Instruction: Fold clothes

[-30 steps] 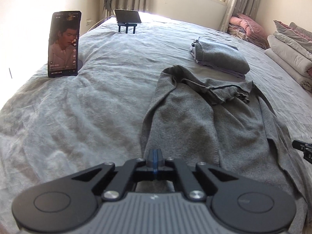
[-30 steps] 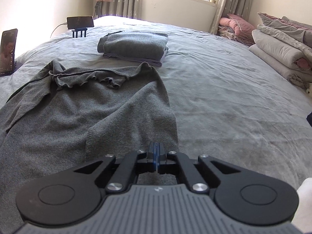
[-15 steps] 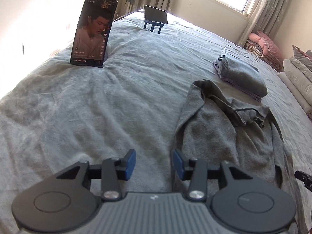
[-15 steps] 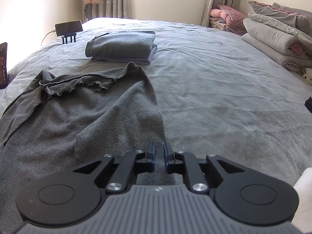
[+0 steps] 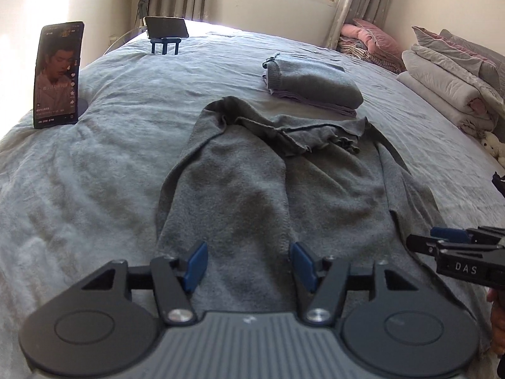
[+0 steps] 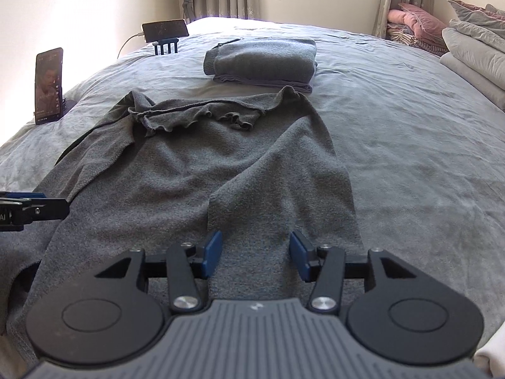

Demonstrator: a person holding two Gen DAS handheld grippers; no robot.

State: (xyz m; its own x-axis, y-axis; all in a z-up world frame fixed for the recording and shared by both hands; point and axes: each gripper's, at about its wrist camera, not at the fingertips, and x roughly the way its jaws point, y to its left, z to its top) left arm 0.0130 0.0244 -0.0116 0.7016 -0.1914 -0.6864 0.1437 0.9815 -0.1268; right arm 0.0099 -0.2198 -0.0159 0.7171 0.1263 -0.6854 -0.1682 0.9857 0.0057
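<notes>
On the far left of my bed (image 5: 132, 145) a phone (image 5: 58, 74) stands upright; another phone (image 5: 165, 27) sits on a blue stand (image 5: 164, 45); folded bedding (image 5: 448, 85) lies far right.

Bare bed (image 6: 410, 145) lies right of the garment (image 6: 195, 170); folded pile (image 6: 265, 60) blocks beyond.

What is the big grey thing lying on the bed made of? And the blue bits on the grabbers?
The grey garment looks like soft knitted fabric, maybe wool or fleece: fuzzy, matte, with frilly edges. The blue pads look like smooth rubber or plastic, slightly shiny; which one is hard to tell.
</notes>
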